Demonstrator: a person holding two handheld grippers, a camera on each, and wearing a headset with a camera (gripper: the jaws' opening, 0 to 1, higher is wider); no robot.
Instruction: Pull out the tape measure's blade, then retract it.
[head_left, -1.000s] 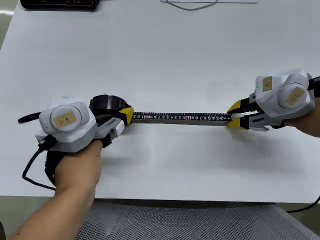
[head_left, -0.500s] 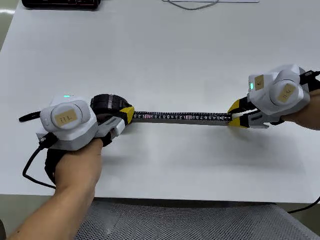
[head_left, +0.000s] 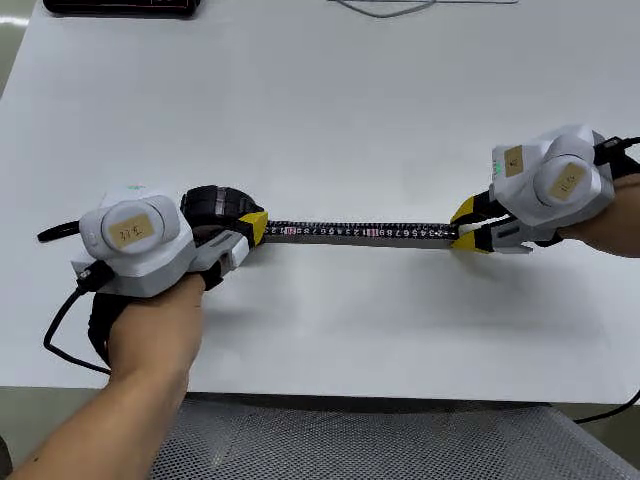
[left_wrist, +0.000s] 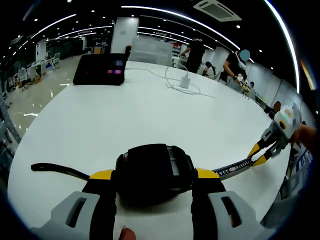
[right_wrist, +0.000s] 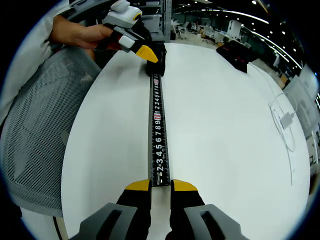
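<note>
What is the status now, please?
Left gripper shut on tape measure. Right gripper shut on blade, pulled out straight over table. Nothing blocks it.

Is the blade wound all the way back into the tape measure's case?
No, the blade stretches out from the case in the left tool to the right tool.

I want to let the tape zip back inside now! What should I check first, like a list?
1. Left tool shut on the black round tape measure case: ok.
2. Right tool shut on the end of the dark numbered metal blade: ok.
3. Blade straight, with no kink between the two tools: ok.
4. The case's black strap lies away from the blade: ok.
5. Nothing lying across the blade on the white table: ok.
6. Blade lock released: cannot tell.
</note>
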